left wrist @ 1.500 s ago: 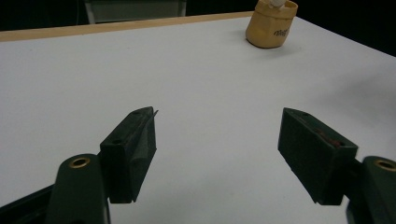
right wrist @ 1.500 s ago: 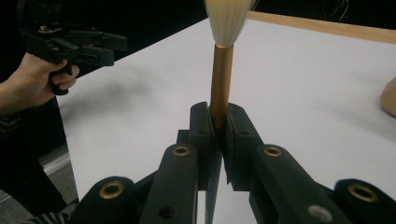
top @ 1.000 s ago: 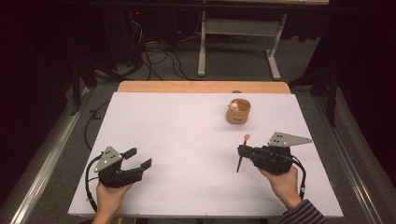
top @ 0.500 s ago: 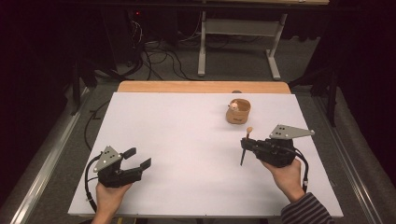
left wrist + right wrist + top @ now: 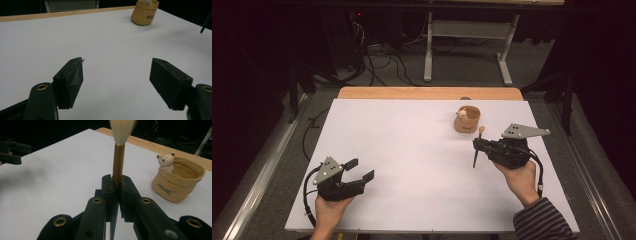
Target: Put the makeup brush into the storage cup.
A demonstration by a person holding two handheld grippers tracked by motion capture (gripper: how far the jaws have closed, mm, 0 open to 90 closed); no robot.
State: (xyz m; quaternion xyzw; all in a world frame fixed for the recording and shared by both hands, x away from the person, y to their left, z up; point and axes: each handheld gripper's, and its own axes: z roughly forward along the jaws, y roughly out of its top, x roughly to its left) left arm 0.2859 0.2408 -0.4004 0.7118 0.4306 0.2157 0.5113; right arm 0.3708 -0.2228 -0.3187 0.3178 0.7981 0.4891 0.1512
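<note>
Nearest to me, my left gripper [image 5: 361,170] is resting low on the white table [image 5: 412,150] at its near left corner, my hand wrapped under its body. Its jaws are standing wide apart with nothing between them; in the left gripper view I am looking straight through the gap at bare tabletop.

Farther out on the right side, my right gripper [image 5: 477,145] is hanging above the table, jaws pointing toward the middle. They are pressing tight on a brush [image 5: 118,165]: in the right gripper view the pads are clamping the gold ferrule, with the pale bristles standing up above the jaws. From the high view the brush [image 5: 478,146] is running roughly upright and a little tilted, the light tip uppermost and the dark handle hanging below the jaws; I cannot tell whether its lower end is touching the tabletop.

Just beyond the brush, near its tip but apart from it, a tan pot [image 5: 467,120] with a small bear figure on its rim is sitting upright on the table. Behind it the wooden far edge [image 5: 412,93] of the table is showing.
</note>
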